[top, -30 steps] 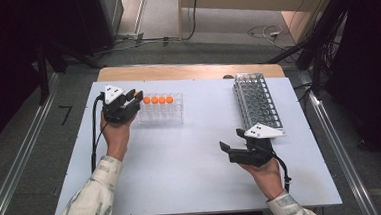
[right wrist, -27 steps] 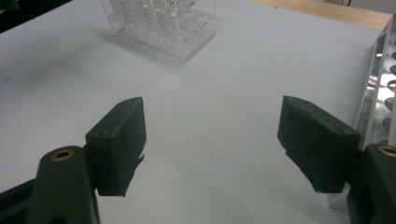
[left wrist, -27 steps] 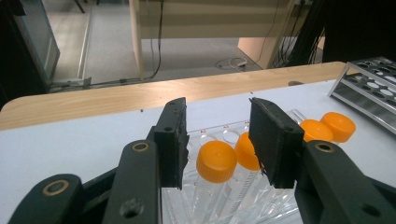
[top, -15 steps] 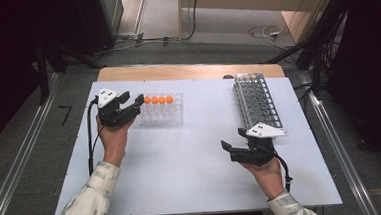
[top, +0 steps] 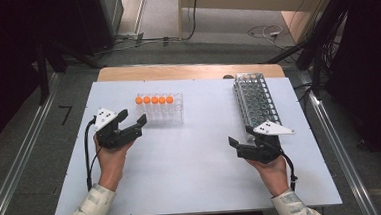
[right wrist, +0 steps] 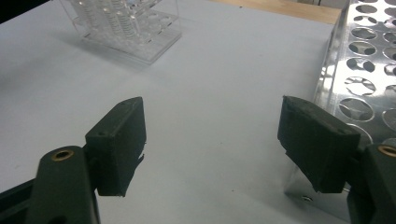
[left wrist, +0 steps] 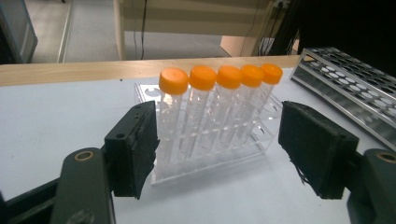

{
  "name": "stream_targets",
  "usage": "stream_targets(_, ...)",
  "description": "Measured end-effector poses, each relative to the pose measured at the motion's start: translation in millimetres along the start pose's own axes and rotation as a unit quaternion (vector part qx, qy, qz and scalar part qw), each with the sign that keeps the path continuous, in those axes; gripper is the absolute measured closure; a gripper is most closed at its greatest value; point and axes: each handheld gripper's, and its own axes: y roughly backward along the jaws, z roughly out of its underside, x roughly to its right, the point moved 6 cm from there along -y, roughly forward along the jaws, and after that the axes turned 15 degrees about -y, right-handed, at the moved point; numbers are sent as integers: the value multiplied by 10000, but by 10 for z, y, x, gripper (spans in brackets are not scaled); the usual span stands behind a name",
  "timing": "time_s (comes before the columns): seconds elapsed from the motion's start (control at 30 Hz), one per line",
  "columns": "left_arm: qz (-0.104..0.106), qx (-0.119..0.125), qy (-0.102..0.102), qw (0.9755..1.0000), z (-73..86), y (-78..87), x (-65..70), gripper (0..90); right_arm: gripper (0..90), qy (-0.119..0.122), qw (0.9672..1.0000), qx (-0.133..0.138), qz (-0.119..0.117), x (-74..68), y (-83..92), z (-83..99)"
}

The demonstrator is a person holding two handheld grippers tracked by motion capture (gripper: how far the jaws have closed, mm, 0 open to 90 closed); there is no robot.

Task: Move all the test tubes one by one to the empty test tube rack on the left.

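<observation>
A clear plastic rack point(top: 160, 114) stands on the white table point(top: 192, 162) at the back left, with a row of orange-capped tubes point(top: 153, 100) upright in it. My left gripper point(top: 134, 118) sits just left of and in front of this rack. Its jaws have just been opening and stand open, with nothing between them. In the left gripper view the tubes point(left wrist: 219, 93) rise beyond the left gripper point(left wrist: 219, 149). My right gripper point(top: 240, 137) rests open at the near end of a metal tube rack point(top: 256, 101). The right gripper point(right wrist: 212, 140) holds nothing, and the metal rack point(right wrist: 369, 70) lies by its right jaw.
A wooden strip point(top: 186, 71) runs along the table's far edge. Cables trail from both grippers toward the person's forearms. Bare white tabletop lies between the two hands. Beyond the table are grey floor, metal rails and dark equipment.
My left gripper has drawn back from the clear rack's left end toward the near edge, and its jaws have gone from shut to open. The right gripper has stayed put.
</observation>
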Motion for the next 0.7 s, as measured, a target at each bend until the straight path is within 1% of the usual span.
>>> stream_targets(0.1, 79, -49, -18, 10000, 38, 63, 54, 257, 222, -37, 10000, 36, 29, 44, 23, -6)
stream_targets(0.27, 183, -126, -149, 9996, 133, 190, 147, 235, 222, -94, 9998, 124, 141, 149, 97, -8)
stream_targets(0.43, 184, -157, -214, 9995, 195, 300, 191, 225, 222, -164, 9994, 175, 253, 259, 164, 4)
stream_targets(0.57, 203, -191, -257, 9993, 240, 327, 218, 225, 222, -181, 9991, 198, 314, 305, 204, 12)
stream_targets(0.7, 176, -221, -249, 9993, 271, 346, 220, 224, 222, -192, 9990, 207, 350, 339, 226, 21)
